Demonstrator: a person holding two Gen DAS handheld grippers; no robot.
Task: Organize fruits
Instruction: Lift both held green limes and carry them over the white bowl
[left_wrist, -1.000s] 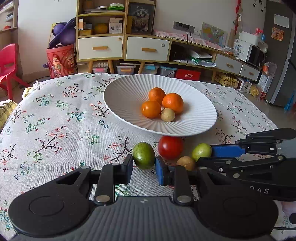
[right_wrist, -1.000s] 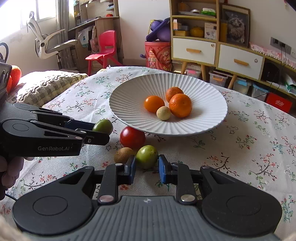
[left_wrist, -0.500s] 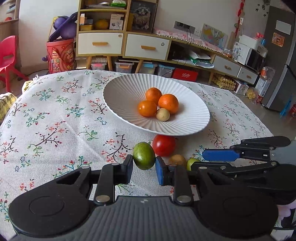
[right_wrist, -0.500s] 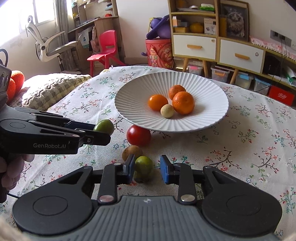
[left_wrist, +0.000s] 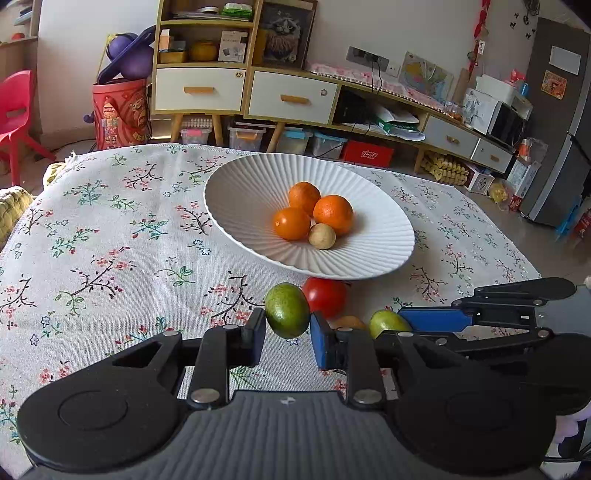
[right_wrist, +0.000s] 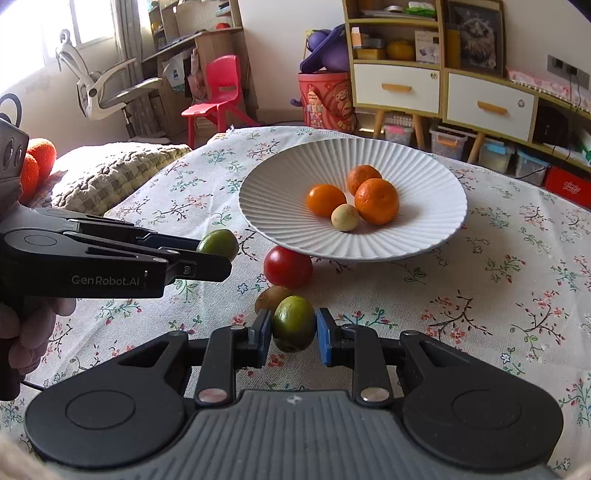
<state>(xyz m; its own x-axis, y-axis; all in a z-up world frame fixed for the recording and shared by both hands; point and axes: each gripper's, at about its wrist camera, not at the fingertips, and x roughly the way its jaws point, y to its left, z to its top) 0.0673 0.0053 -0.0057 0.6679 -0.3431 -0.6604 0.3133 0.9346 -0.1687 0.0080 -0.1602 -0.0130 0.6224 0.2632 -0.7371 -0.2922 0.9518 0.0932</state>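
A white ribbed plate (left_wrist: 243, 192) (right_wrist: 424, 170) holds three oranges (left_wrist: 332, 214) and a small pale fruit (left_wrist: 322, 236). My left gripper (left_wrist: 288, 328) is shut on a green fruit (left_wrist: 287, 310) and holds it above the cloth; it also shows in the right wrist view (right_wrist: 218, 242). My right gripper (right_wrist: 294, 330) is shut on a second green fruit (right_wrist: 294, 323), which shows in the left wrist view (left_wrist: 388, 322). A red tomato (right_wrist: 288, 266) and a brown kiwi (right_wrist: 271, 298) lie on the cloth in front of the plate.
The table has a floral cloth (left_wrist: 110, 240). A knitted cushion (right_wrist: 110, 173) lies off its left edge. Cabinets (left_wrist: 258, 92), a red bin (left_wrist: 120, 110) and a red chair (right_wrist: 218, 96) stand behind.
Both grippers have closed on their green fruits and lifted them slightly off the cloth. The right gripper drew back toward the near edge.
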